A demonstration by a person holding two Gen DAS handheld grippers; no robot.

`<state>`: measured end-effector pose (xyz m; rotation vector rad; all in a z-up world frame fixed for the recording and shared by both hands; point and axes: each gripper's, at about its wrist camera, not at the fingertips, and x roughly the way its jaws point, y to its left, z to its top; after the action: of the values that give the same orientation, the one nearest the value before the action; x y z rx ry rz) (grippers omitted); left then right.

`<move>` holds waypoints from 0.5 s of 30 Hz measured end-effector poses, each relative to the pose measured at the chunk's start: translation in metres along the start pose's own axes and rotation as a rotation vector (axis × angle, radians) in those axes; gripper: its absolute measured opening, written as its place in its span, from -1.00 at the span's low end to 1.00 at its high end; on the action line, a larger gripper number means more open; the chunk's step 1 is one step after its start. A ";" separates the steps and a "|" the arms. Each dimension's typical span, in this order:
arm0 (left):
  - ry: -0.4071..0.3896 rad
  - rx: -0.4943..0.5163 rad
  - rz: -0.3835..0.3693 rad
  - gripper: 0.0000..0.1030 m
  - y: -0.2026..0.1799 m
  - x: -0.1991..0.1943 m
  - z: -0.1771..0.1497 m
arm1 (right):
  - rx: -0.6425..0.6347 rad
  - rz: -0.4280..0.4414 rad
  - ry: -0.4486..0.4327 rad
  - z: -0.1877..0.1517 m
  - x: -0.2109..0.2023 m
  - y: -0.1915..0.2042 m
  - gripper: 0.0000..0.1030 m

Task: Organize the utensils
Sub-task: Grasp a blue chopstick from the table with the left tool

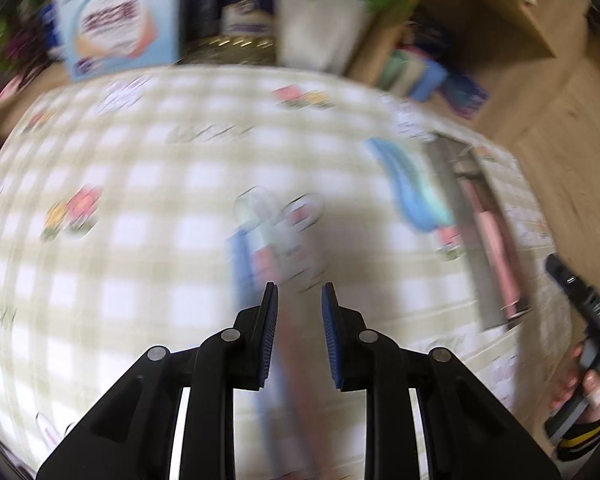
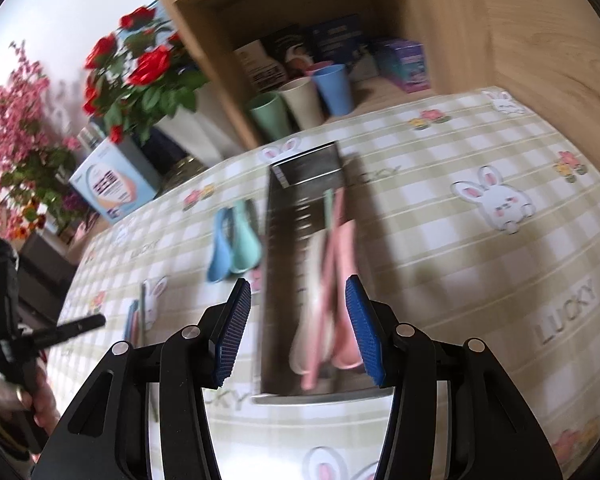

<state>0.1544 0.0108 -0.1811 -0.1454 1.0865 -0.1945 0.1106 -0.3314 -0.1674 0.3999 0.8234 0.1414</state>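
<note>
My left gripper (image 1: 300,300) hangs open over the checked tablecloth (image 1: 140,208). Blurred blue and pink sticks (image 1: 256,264) lie on the cloth under and ahead of its jaws, and nothing is pressed between the pads. My right gripper (image 2: 298,284) is open above a long steel tray (image 2: 284,260) that holds pink and cream spoons (image 2: 339,320) and pink chopsticks. A blue spoon (image 2: 219,248) and a green spoon (image 2: 246,240) lie on the cloth just left of the tray. The left wrist view shows those spoons (image 1: 411,196) and the tray (image 1: 479,272) at the right.
A wooden shelf (image 2: 499,40) at the table's back holds green, cream and blue cups (image 2: 300,100) and boxes. A white pot of red roses (image 2: 140,76), a light-blue box (image 2: 112,184) and pink flowers stand at the back left. Loose sticks (image 2: 136,316) lie left of the tray.
</note>
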 end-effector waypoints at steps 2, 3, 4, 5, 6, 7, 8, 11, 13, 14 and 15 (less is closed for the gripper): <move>0.012 -0.012 0.012 -0.57 0.012 0.002 -0.012 | -0.018 0.002 0.009 -0.004 0.002 0.010 -0.06; 0.017 -0.015 0.018 -0.57 0.017 0.003 -0.019 | -0.024 0.001 0.012 -0.005 0.002 0.013 -0.06; 0.020 -0.017 0.021 -0.57 0.019 0.004 -0.024 | -0.030 -0.003 0.015 -0.007 0.002 0.017 -0.06; 0.019 -0.017 0.025 -0.57 0.023 0.004 -0.028 | -0.034 -0.005 0.016 -0.008 0.001 0.019 -0.06; 0.016 -0.020 0.025 -0.57 0.025 0.005 -0.032 | -0.037 -0.007 0.016 -0.010 0.000 0.021 -0.06; 0.019 -0.026 0.017 -0.57 0.026 0.006 -0.036 | -0.041 -0.012 0.018 -0.011 -0.001 0.023 -0.06; 0.023 -0.027 0.010 -0.57 0.026 0.008 -0.037 | -0.044 -0.015 0.021 -0.012 -0.001 0.024 -0.06; 0.024 0.006 0.008 -0.57 0.019 0.012 -0.043 | -0.049 -0.027 0.026 -0.016 -0.002 0.027 -0.06; 0.028 0.040 0.037 -0.57 0.012 0.015 -0.044 | -0.050 -0.032 0.028 -0.017 -0.003 0.028 -0.06; 0.032 0.054 0.061 -0.57 0.011 0.017 -0.046 | -0.051 -0.034 0.029 -0.018 -0.004 0.029 -0.06; 0.035 0.067 0.081 -0.57 0.010 0.019 -0.047 | -0.053 -0.036 0.028 -0.018 -0.004 0.030 -0.06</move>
<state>0.1221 0.0152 -0.2211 -0.0385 1.1169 -0.1608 0.0953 -0.2997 -0.1638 0.3334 0.8528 0.1351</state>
